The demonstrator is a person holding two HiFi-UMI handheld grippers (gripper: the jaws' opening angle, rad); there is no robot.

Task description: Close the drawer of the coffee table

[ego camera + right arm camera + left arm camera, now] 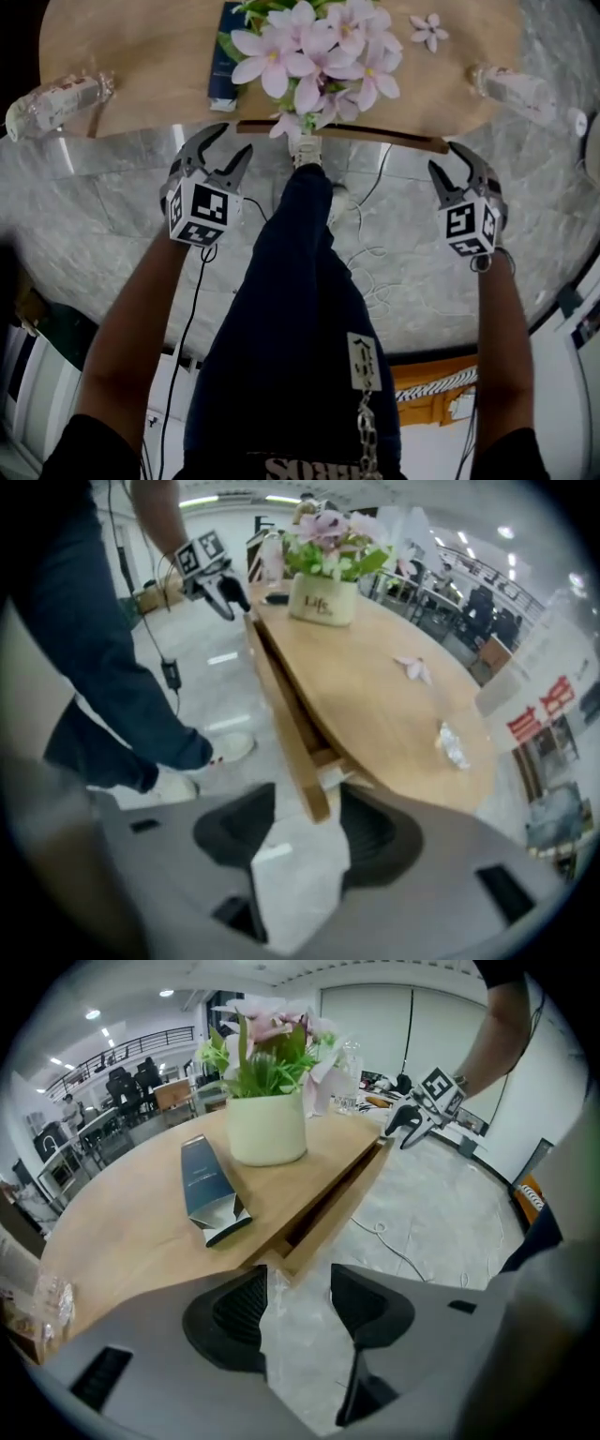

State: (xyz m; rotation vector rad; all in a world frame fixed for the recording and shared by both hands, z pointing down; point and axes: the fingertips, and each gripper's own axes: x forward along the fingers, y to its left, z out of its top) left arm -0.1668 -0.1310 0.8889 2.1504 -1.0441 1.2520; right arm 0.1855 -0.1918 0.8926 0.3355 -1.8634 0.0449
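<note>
The wooden coffee table (141,56) fills the top of the head view. Its drawer (375,137) stands a little way out along the near edge. My left gripper (232,141) is open, its tips right by the drawer's left end. My right gripper (448,159) is open by the drawer's right end. In the left gripper view the drawer front (337,1206) runs away ahead of the open left gripper (298,1283). In the right gripper view the end of the drawer front (314,794) shows just beyond the open right gripper (305,819). Neither gripper holds anything.
A pot of pink flowers (314,56) and a dark blue packet (225,56) sit on the table near the drawer edge. A plastic bottle (56,101) lies at the left end, another bottle (520,91) at the right. The person's leg (291,328) and loose cables (370,272) are between the grippers.
</note>
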